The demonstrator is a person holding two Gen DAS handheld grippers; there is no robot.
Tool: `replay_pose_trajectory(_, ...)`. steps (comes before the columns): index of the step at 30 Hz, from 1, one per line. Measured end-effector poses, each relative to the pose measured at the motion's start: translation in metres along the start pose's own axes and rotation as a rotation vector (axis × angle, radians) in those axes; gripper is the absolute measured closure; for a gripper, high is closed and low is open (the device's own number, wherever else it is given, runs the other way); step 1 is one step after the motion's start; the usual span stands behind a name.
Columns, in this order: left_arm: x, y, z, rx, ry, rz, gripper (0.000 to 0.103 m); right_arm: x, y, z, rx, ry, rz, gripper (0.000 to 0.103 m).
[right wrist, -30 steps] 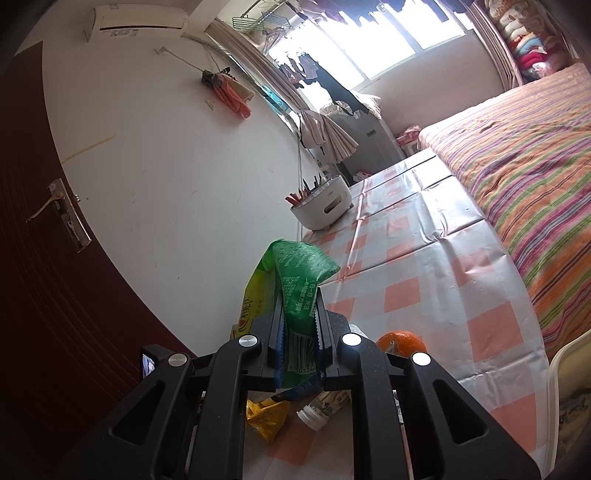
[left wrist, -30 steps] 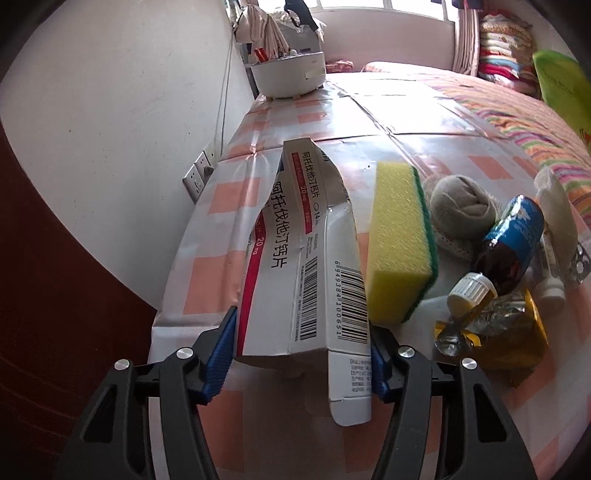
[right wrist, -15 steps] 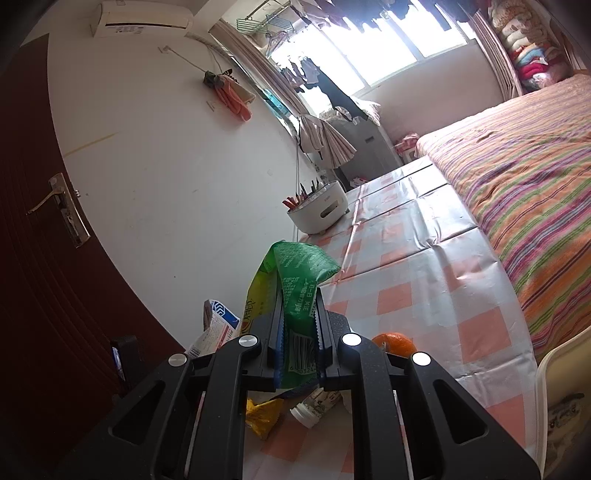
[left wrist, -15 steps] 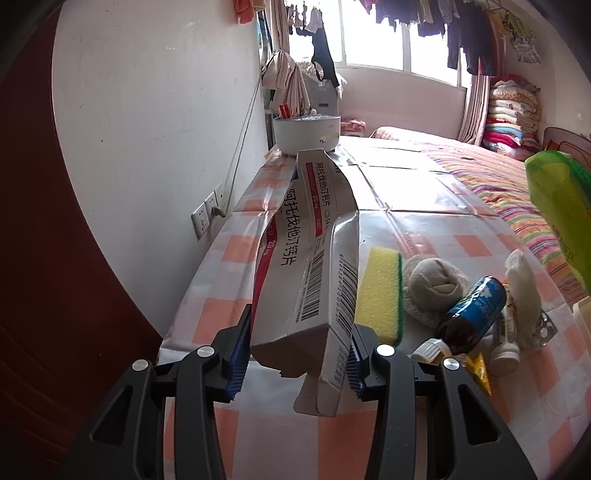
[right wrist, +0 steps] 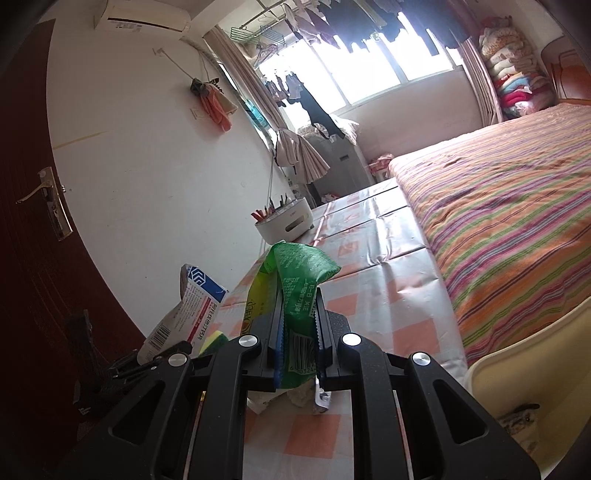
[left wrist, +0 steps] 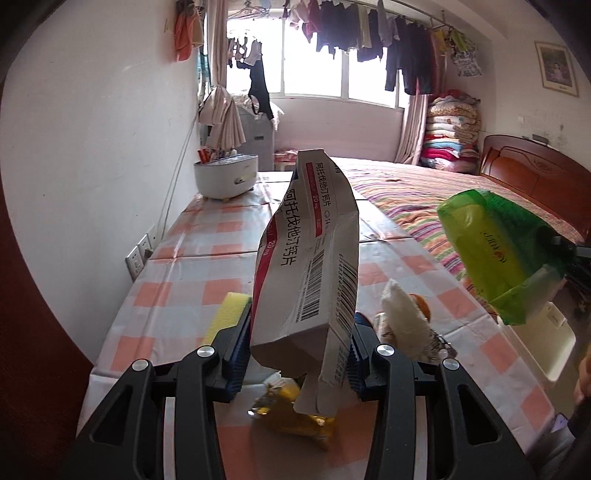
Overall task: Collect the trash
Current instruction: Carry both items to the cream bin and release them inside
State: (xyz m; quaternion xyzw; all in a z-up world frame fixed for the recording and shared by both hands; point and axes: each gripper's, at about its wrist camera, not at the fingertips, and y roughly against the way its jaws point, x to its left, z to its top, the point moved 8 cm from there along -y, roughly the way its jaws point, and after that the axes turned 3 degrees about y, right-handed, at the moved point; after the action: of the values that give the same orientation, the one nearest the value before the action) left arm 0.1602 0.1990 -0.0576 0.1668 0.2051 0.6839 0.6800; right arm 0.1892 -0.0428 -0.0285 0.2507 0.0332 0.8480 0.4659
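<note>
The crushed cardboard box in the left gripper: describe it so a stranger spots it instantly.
Above the orange-checked table, the left gripper clamps a crushed grey medicine box. Its red stripe, Chinese lettering and barcodes distinguish it from the green packet at right.

Domestic bedroom, lived-in. Evidence: bed (right wrist: 517,206) with striped cover and carved wooden headboard (left wrist: 532,177); stacked folded quilts (left wrist: 450,136) in the corner; laundry (left wrist: 369,29) hung on a rail across the window; wall air conditioner (right wrist: 144,16); worktop (left wrist: 207,251) under a checked plastic cloth; dark wooden door (right wrist: 33,206) with lever handle.
</note>
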Motion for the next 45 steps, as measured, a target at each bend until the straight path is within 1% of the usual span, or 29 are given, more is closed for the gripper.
replay_pose_trajectory(5,-0.046,-0.004,0.002,0.010,-0.034,-0.097,0.061,-0.027,0.019,-0.003,-0.008,-0.011,-0.061,0.091)
replay_pose_trajectory(11,-0.112,0.000,0.001,0.009,-0.096,-0.217,0.061,-0.057,0.044,-0.006,-0.028,-0.028,-0.134,0.091)
replay_pose_trajectory(14,-0.142,0.003,-0.003,0.014,-0.124,-0.276,0.061,-0.070,0.057,-0.006,-0.038,-0.012,-0.202,0.091)
replay_pose_trajectory(18,-0.177,0.005,-0.012,0.053,-0.142,-0.361,0.061,-0.090,0.074,-0.006,-0.043,0.019,-0.322,0.091)
replay_pose_trajectory(21,-0.197,0.006,-0.018,0.069,-0.163,-0.397,0.061,-0.107,0.083,-0.008,-0.039,0.018,-0.396,0.091)
replay_pose_trajectory(27,-0.220,0.007,-0.025,0.089,-0.182,-0.443,0.061,-0.131,0.099,-0.010,-0.030,0.044,-0.526,0.088)
replay_pose_trajectory(29,-0.224,0.006,-0.028,0.098,-0.190,-0.453,0.061,-0.136,0.103,-0.012,-0.025,0.046,-0.555,0.088)
replay_pose_trajectory(33,-0.232,0.002,-0.032,0.112,-0.203,-0.466,0.061,-0.141,0.108,-0.013,-0.028,0.020,-0.580,0.087)
replay_pose_trajectory(34,-0.232,0.001,-0.032,0.114,-0.205,-0.469,0.061,-0.141,0.108,-0.012,-0.028,0.021,-0.587,0.084)
replay_pose_trajectory(35,-0.233,0.001,-0.032,0.115,-0.207,-0.471,0.061,-0.142,0.109,-0.011,-0.033,0.017,-0.594,0.077)
replay_pose_trajectory(36,-0.234,0.000,-0.032,0.116,-0.208,-0.473,0.061,-0.140,0.110,-0.009,-0.041,0.006,-0.583,0.075)
replay_pose_trajectory(38,-0.236,0.000,-0.032,0.120,-0.211,-0.479,0.061,-0.138,0.113,-0.006,-0.060,-0.024,-0.557,0.056)
replay_pose_trajectory(40,-0.242,0.001,-0.034,0.124,-0.212,-0.485,0.061,-0.139,0.121,-0.002,-0.095,-0.061,-0.546,0.051)
replay_pose_trajectory(41,-0.244,0.001,-0.035,0.129,-0.214,-0.489,0.061,-0.138,0.127,0.000,-0.119,-0.082,-0.532,0.051)
replay_pose_trajectory(45,-0.255,-0.005,-0.039,0.158,-0.213,-0.516,0.061,-0.147,0.160,0.013,-0.254,-0.164,-0.520,0.046)
